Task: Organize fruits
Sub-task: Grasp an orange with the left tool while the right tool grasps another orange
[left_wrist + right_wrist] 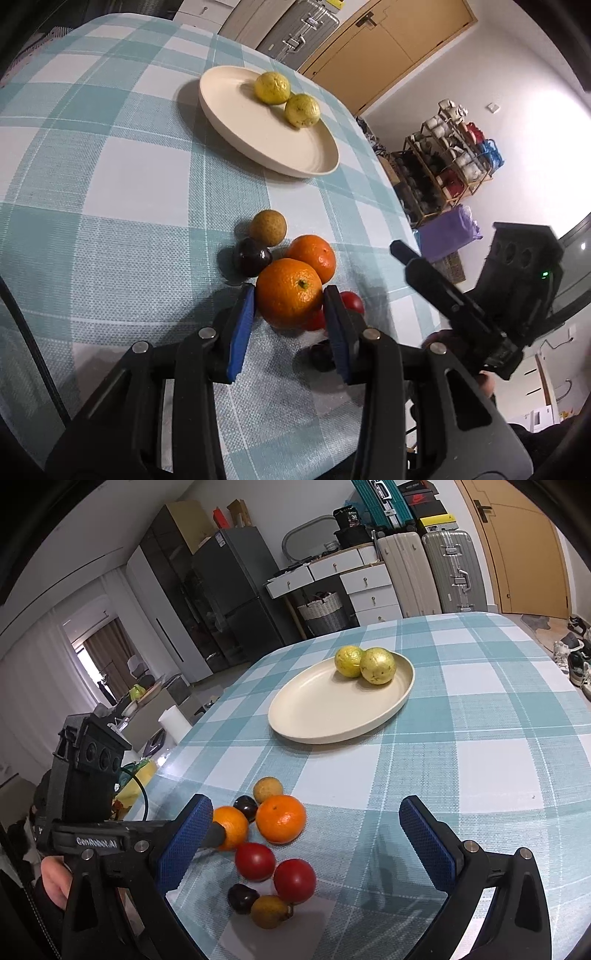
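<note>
My left gripper (290,293) is shut on an orange (288,306), with a blue pad pressed to each side of it. The right wrist view shows that same orange (232,825) with one left finger (216,837) against it. A second orange (314,256) touches it from behind. Around them lie two red tomatoes (255,860) (294,880), dark round fruits (245,806) (242,897) and brownish ones (266,789) (269,910). My right gripper (304,805) is open above the pile and holds nothing. Farther back, a cream plate (325,709) holds two yellow-green fruits (348,661) (377,665).
The table wears a teal-and-white checked cloth (480,760). Its edge runs close to the left of the fruit pile (162,771). In the left wrist view the right gripper's finger (424,275) hangs just right of the pile. Suitcases, drawers and a fridge stand beyond the table.
</note>
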The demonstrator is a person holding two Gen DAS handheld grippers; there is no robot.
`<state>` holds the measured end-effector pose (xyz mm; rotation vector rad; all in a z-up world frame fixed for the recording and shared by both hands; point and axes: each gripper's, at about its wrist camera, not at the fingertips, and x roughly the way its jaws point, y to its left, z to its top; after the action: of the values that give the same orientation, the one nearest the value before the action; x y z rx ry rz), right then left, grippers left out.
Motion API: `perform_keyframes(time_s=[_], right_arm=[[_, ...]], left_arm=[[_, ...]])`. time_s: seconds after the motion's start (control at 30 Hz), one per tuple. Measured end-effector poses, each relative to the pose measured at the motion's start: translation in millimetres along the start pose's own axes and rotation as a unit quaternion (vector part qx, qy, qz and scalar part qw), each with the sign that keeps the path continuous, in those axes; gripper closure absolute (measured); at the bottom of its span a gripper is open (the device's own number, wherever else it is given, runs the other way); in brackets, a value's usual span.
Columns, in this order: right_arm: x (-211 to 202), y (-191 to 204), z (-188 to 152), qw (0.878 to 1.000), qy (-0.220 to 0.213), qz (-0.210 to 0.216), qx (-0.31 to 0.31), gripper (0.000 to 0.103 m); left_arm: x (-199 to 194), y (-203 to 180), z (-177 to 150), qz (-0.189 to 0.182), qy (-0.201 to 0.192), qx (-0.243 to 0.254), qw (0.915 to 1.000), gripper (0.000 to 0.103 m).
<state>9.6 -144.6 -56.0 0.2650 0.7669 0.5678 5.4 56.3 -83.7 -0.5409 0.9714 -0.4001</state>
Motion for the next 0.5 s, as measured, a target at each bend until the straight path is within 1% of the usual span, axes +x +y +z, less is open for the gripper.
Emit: perform_keyframes(time_s=[0.17, 0.33, 0.5], right_arm=[[9.0, 1.2, -1.2, 1.0, 0.018, 0.006, 0.003, 0.0], [17.5, 2.2, -2.7, 0.999, 0.032, 0.002, 0.008, 0.0], [25.9, 8.5, -3.1, 0.999, 0.044, 0.001, -0.002, 0.0]], left_arm=[[-15.0, 2.9, 2.5, -0.004, -0.015, -0.004, 0.9999, 0.069], [-30.9, 11.7, 0.2, -0.004, -0.026, -0.011, 0.9996, 0.069], [-35.4, 18.1, 3.0, 0.002, -0.032, -0.013, 0.9994, 0.069]])
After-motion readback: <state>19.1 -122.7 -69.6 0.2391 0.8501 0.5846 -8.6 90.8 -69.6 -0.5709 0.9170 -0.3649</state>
